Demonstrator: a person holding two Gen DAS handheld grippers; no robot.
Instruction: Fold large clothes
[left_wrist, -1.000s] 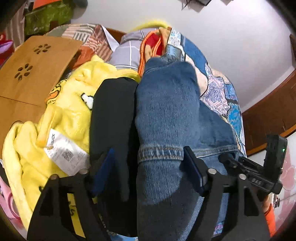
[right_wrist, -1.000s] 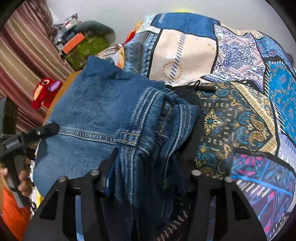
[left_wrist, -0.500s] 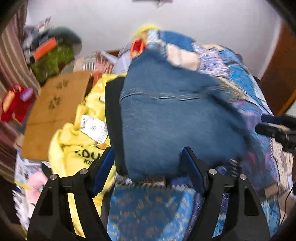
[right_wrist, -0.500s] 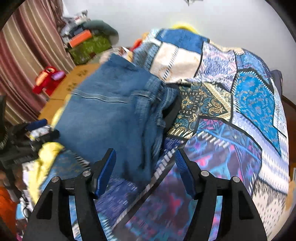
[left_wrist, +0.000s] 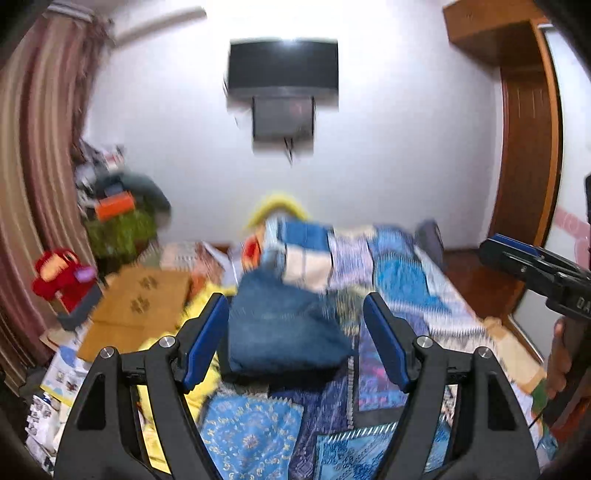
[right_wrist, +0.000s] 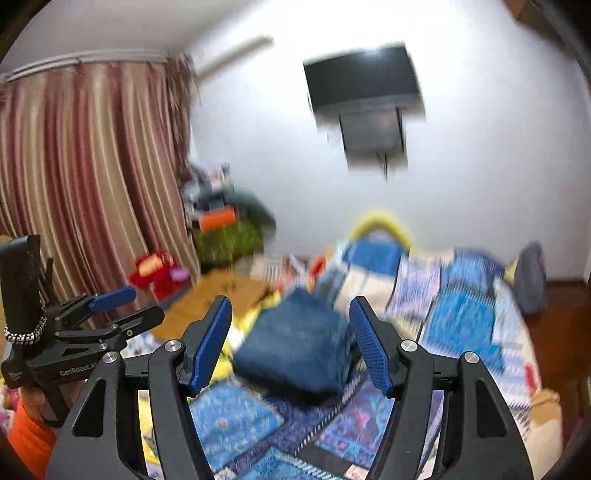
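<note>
The folded blue jeans (left_wrist: 280, 325) lie on the patterned blue quilt (left_wrist: 402, 288) of the bed, beyond both grippers. They also show in the right wrist view (right_wrist: 299, 343). My left gripper (left_wrist: 297, 339) is open and empty, raised well back from the jeans. My right gripper (right_wrist: 290, 343) is open and empty too, equally far back. A yellow garment (left_wrist: 199, 369) lies left of the jeans. Both views are blurred by motion.
A brown cardboard sheet (left_wrist: 136, 306) lies left of the bed. A red plush toy (left_wrist: 59, 277) and a cluttered pile (left_wrist: 118, 206) stand by the striped curtain (right_wrist: 85, 177). A TV (left_wrist: 282, 66) hangs on the white wall. A wooden door (left_wrist: 524, 147) is at right.
Both grippers have let go of the jeans, pulled back and tilted up. The folded jeans stay on the quilt, now far ahead, and the wall and TV have come into view.
</note>
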